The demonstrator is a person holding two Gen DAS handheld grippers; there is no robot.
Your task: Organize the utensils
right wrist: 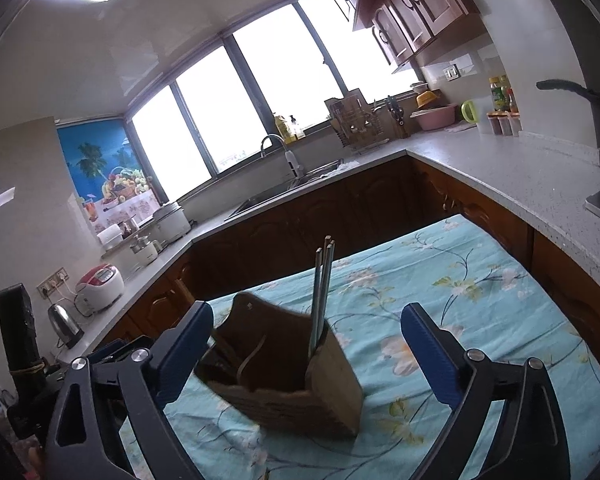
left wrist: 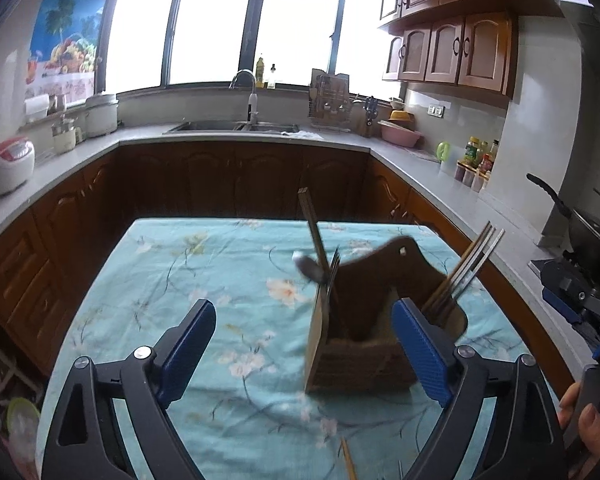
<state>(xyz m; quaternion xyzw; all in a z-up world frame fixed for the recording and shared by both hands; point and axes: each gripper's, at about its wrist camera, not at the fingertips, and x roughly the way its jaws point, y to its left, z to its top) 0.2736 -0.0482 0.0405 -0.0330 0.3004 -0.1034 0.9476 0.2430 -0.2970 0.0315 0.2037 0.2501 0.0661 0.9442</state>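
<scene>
A brown wooden utensil holder (left wrist: 360, 356) stands on the floral blue tablecloth (left wrist: 204, 280). It holds chopsticks (left wrist: 464, 272) on its right side and a spoon with more chopsticks (left wrist: 320, 256) on its left. My left gripper (left wrist: 304, 344) is open and empty, its right finger beside the holder. A loose chopstick (left wrist: 348, 460) lies on the cloth near the bottom edge. In the right wrist view the holder (right wrist: 284, 376) sits between the fingers of my right gripper (right wrist: 304, 348), which is open and empty. Chopsticks (right wrist: 322, 288) stand upright in it.
Kitchen counters with wooden cabinets wrap around the table. A sink (left wrist: 236, 126) is at the back, a rice cooker (left wrist: 6, 164) on the left, bottles (left wrist: 478, 160) and a wok (left wrist: 588, 228) on the right. The other gripper (left wrist: 576, 292) shows at the right edge.
</scene>
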